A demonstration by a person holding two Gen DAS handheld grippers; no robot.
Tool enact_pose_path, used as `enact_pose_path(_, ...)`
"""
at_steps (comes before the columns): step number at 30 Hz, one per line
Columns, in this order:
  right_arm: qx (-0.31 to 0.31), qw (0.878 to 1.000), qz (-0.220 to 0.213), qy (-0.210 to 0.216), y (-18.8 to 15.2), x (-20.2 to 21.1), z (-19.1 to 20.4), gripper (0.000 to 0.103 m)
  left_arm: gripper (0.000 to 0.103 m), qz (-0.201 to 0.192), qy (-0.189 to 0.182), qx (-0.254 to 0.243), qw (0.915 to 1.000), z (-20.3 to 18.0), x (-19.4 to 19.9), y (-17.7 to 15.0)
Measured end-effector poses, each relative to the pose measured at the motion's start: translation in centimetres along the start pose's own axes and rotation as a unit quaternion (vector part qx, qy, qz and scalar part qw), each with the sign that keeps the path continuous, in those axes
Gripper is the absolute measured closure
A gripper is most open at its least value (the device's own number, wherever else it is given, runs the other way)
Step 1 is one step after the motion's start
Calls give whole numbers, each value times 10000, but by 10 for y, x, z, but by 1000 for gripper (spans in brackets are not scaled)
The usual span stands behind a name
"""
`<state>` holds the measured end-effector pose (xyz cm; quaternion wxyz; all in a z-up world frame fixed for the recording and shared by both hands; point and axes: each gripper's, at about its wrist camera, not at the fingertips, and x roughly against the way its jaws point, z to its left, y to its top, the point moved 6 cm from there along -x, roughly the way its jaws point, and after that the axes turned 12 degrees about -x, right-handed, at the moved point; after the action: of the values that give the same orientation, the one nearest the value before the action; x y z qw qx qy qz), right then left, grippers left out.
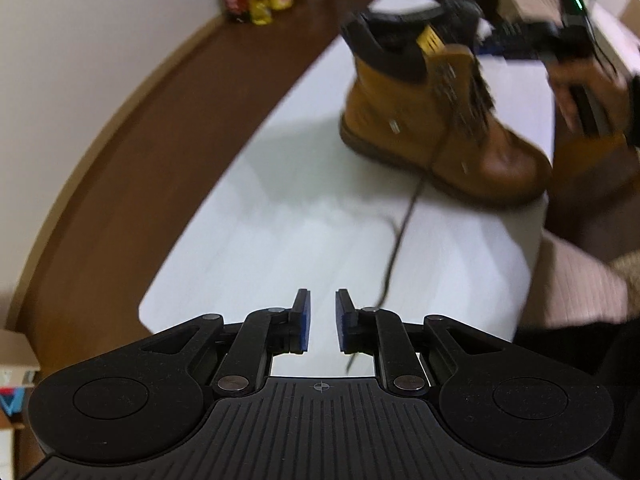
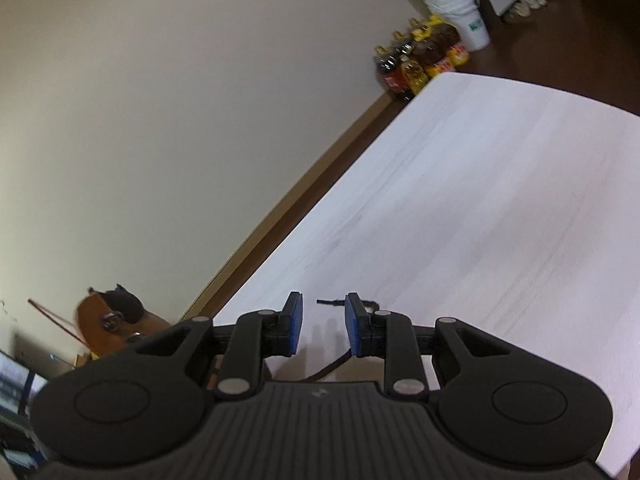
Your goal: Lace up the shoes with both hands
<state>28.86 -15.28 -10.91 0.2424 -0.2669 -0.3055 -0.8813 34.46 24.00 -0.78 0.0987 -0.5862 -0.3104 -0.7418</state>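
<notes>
A tan boot [image 1: 432, 120] with a black collar stands on the white table [image 1: 280, 220], up and to the right in the left wrist view. Its dark lace [image 1: 400, 236] trails across the table toward my left gripper [image 1: 322, 320] and passes behind that gripper's right finger. The left gripper is open with only bare table between its pads. A hand holds my right gripper [image 1: 496, 38], blurred, by the boot's top. In the right wrist view the right gripper [image 2: 323, 320] is open. A dark lace end [image 2: 328, 302] lies across the gap at its right fingertip, and the pads do not press on it.
Bottles [image 2: 416, 60] and a white bucket [image 2: 464, 12] stand on the dark floor by the wall beyond the table's far corner. A person's sleeve [image 1: 580, 280] is at the table's right edge. A brown object [image 2: 116, 328] sits on the floor at lower left.
</notes>
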Motion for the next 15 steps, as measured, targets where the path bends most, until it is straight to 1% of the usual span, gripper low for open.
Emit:
enact_pose_path(2, 249, 9997, 57, -31, -1, -3, -1, 76, 89, -119, -10, 48, 9999, -3, -2, 9)
enact_pose_path(3, 500, 9987, 106, -47, 0, -6, 0, 76, 88, -174, -14, 63, 9998, -5, -3, 15)
enact_pose_path(4, 933, 9955, 175, -79, 2, -11, 5, 76, 89, -225, -38, 129, 9997, -7, -4, 22)
enact_pose_path(6, 1580, 9870, 246, -140, 6, -17, 12, 76, 89, -320, -86, 254, 9991, -8, -6, 28)
enact_pose_path(8, 2472, 9680, 395, -198, 9, -32, 24, 76, 89, -454, -176, 532, 9974, -6, -8, 37)
enact_pose_path(10, 2966, 9532, 535, -247, 9, -42, 27, 76, 89, -531, -233, 790, 9952, -3, -10, 43)
enact_pose_path(12, 3725, 9241, 783, -348, 5, -63, 34, 77, 89, -625, -301, 1121, 9913, 0, -12, 49)
enact_pose_path(14, 4031, 9093, 940, -426, 4, -73, 34, 77, 89, -591, -342, 1467, 9868, 3, -16, 53)
enact_pose_path(15, 4261, 8969, 1075, -492, 2, -83, 35, 77, 89, -548, -341, 1594, 9851, 4, -18, 55)
